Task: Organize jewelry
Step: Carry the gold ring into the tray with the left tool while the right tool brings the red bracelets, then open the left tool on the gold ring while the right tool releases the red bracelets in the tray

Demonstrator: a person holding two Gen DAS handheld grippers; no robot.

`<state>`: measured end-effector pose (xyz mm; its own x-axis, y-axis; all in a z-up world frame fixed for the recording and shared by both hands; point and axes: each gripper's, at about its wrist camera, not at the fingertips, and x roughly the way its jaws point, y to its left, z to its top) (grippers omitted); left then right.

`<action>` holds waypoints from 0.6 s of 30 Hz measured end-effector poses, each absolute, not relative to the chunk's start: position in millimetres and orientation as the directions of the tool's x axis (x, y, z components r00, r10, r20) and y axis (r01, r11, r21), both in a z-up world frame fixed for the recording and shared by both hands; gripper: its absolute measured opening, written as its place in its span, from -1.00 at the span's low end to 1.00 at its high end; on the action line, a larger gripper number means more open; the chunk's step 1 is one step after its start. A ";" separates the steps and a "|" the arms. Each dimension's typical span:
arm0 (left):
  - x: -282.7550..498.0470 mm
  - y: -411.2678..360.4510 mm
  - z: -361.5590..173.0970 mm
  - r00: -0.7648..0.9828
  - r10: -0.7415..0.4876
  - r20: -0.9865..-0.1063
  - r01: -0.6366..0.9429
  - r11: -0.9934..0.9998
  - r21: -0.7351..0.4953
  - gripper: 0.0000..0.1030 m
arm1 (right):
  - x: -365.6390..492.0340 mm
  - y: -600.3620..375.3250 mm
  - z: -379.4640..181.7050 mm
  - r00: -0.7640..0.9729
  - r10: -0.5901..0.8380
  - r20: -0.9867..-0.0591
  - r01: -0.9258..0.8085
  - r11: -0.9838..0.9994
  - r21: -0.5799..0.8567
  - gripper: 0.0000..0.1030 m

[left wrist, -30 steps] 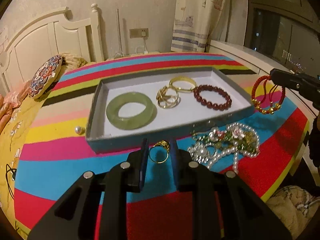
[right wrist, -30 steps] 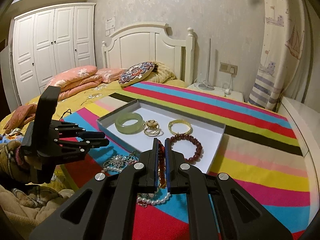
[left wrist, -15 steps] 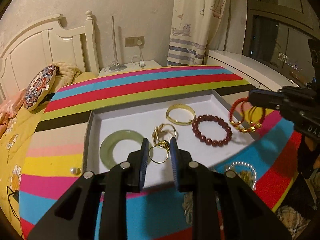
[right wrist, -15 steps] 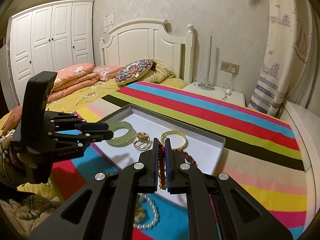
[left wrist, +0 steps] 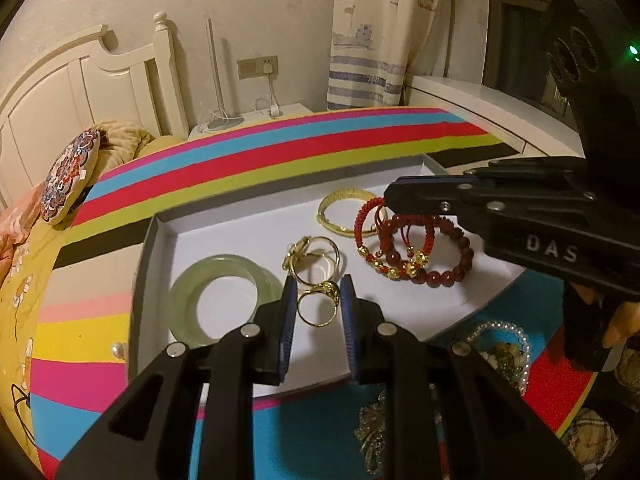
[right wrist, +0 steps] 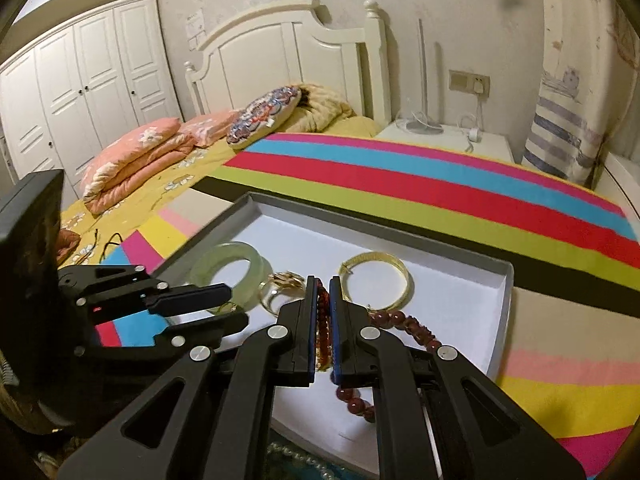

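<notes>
A grey tray [left wrist: 145, 248] with a white floor lies on the striped bedspread. It holds a green jade bangle [left wrist: 184, 296], gold rings [left wrist: 320, 254], a gold bangle [left wrist: 340, 210] and a dark red bead bracelet [left wrist: 452, 276]. My left gripper [left wrist: 318, 300] is shut on a gold ring [left wrist: 316, 312] and holds it over the tray beside the jade bangle. My right gripper [right wrist: 323, 300] is shut on red cord bracelets with gold beads [left wrist: 372, 236] and holds them over the bead bracelet [right wrist: 404, 324]. The tray's rim also shows in the right wrist view [right wrist: 505, 292].
Pearl strands and a brooch [left wrist: 504, 348] lie on the bedspread in front of the tray, with a gold ornament [left wrist: 372, 428] beside them. A loose pearl [left wrist: 117, 348] lies left of the tray. A headboard [right wrist: 288, 52], pillows [right wrist: 136, 156] and a nightstand [right wrist: 448, 140] stand behind.
Both grippers have moved forward over the tray. The red cord bracelets now hang above the bead bracelet, and the gold ring has come in over the tray floor near the jade bangle.
</notes>
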<state>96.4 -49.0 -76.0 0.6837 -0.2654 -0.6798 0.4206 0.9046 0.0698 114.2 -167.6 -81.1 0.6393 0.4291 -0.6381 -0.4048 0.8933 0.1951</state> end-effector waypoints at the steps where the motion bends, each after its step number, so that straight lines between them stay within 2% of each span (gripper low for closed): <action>1: 96.7 -49.4 -77.9 0.682 -0.263 -0.682 0.420 0.905 0.071 -0.59 | 114.7 -167.3 -82.3 0.639 0.424 -0.642 -0.402 0.895 0.191 -0.86; 4: 97.6 -48.5 -81.3 0.682 -0.255 -0.686 0.415 0.907 0.074 -0.55 | 117.1 -166.9 -86.5 0.644 0.393 -0.656 -0.383 0.908 0.168 -0.82; 5: 97.1 -47.4 -81.3 0.686 -0.250 -0.683 0.408 0.910 0.077 -0.38 | 117.1 -168.5 -87.3 0.642 0.390 -0.660 -0.376 0.911 0.172 -0.71; 6: 96.6 -46.0 -80.6 0.689 -0.251 -0.680 0.404 0.912 0.074 -0.20 | 117.0 -170.8 -87.1 0.641 0.391 -0.660 -0.372 0.911 0.179 -0.47; 8: 94.4 -43.5 -78.3 0.702 -0.246 -0.668 0.395 0.915 0.079 -0.09 | 111.8 -175.9 -83.4 0.655 0.397 -0.643 -0.371 0.910 0.184 -0.23; 10: 91.1 -39.9 -75.5 0.714 -0.238 -0.658 0.384 0.919 0.085 -0.03 | 106.1 -177.9 -78.7 0.669 0.389 -0.633 -0.372 0.913 0.167 -0.23; 12: 86.0 -32.1 -72.4 0.733 -0.228 -0.641 0.362 0.928 0.084 0.26 | 95.9 -182.5 -71.6 0.688 0.382 -0.617 -0.377 0.915 0.146 -0.23; 15: 73.8 -15.7 -69.0 0.766 -0.210 -0.607 0.318 0.945 0.074 0.60 | 77.7 -192.2 -63.8 0.709 0.389 -0.588 -0.385 0.912 0.140 -0.23; 18: 60.7 4.6 -71.2 0.781 -0.211 -0.587 0.291 0.956 0.044 0.67 | 61.8 -203.2 -63.8 0.720 0.395 -0.571 -0.379 0.913 0.154 -0.22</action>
<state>60.7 4.6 -71.2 0.7812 -0.2110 -0.5875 0.2910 0.9557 0.0436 61.8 -203.2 -63.8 0.7197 0.3952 -0.5709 -0.3788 0.9125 0.1540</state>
